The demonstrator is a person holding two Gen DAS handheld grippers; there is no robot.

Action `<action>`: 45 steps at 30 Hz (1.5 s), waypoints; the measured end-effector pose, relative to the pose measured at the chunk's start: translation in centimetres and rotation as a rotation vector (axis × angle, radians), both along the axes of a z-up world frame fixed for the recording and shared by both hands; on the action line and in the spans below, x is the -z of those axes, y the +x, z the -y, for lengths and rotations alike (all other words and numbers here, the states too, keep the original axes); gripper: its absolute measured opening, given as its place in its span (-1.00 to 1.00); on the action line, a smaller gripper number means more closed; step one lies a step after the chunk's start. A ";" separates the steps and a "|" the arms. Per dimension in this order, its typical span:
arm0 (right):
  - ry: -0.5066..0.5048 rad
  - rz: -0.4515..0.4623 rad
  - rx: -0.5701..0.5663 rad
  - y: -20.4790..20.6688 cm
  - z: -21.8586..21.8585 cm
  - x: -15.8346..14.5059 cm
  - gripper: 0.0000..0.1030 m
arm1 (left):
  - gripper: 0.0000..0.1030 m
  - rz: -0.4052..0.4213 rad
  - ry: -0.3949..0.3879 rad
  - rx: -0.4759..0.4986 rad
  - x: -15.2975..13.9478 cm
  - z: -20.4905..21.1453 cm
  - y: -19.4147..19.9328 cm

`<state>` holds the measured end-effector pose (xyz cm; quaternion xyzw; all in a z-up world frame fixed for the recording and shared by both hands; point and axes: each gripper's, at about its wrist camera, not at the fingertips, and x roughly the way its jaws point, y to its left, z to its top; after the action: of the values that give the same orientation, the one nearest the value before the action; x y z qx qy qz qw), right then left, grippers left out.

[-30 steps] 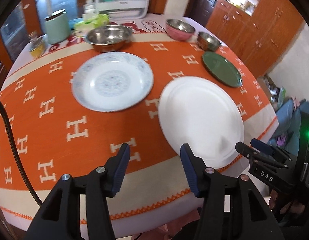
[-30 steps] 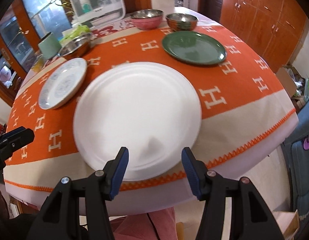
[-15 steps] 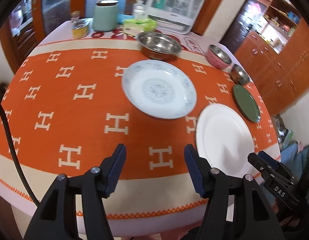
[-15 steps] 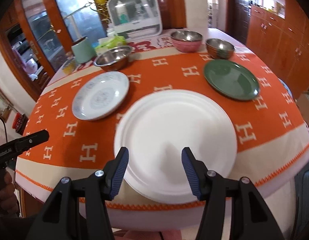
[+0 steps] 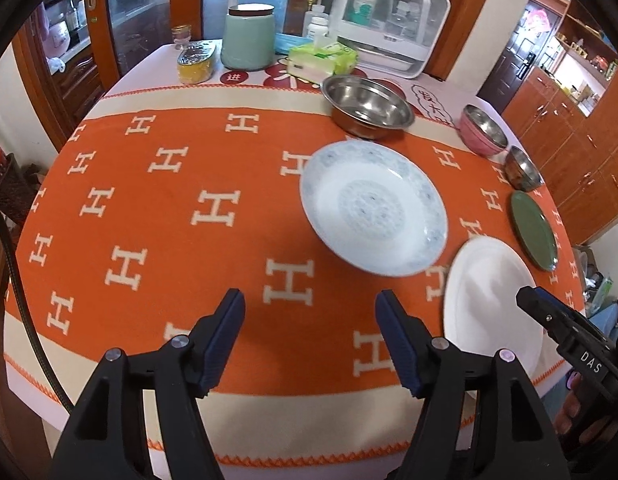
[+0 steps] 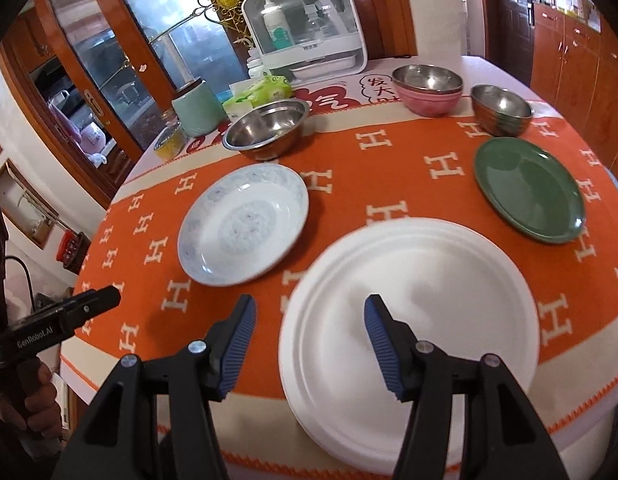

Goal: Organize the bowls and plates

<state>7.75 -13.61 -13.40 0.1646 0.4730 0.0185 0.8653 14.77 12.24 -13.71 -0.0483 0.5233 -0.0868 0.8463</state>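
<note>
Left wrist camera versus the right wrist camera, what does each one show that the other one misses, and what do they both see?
Only the left wrist view shows the open left gripper from behind and the wide bare stretch of orange tablecloth ahead of it.

Only the right wrist view shows the open right gripper from behind, hanging over the near edge of the white plate.

Both show the white plate, the blue-patterned plate, the green plate, the large steel bowl, the pink bowl and the small steel bowl.
</note>
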 end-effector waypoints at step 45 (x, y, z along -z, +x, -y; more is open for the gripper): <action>0.269 -0.049 -0.058 10.7 0.0 8.6 0.17 | 0.25 -0.210 -0.049 0.083 9.2 3.3 14.5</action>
<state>18.42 -13.57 -21.99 0.2657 0.4918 0.1029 0.8228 29.25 8.97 -22.95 -0.0563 0.6084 -0.1291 0.7810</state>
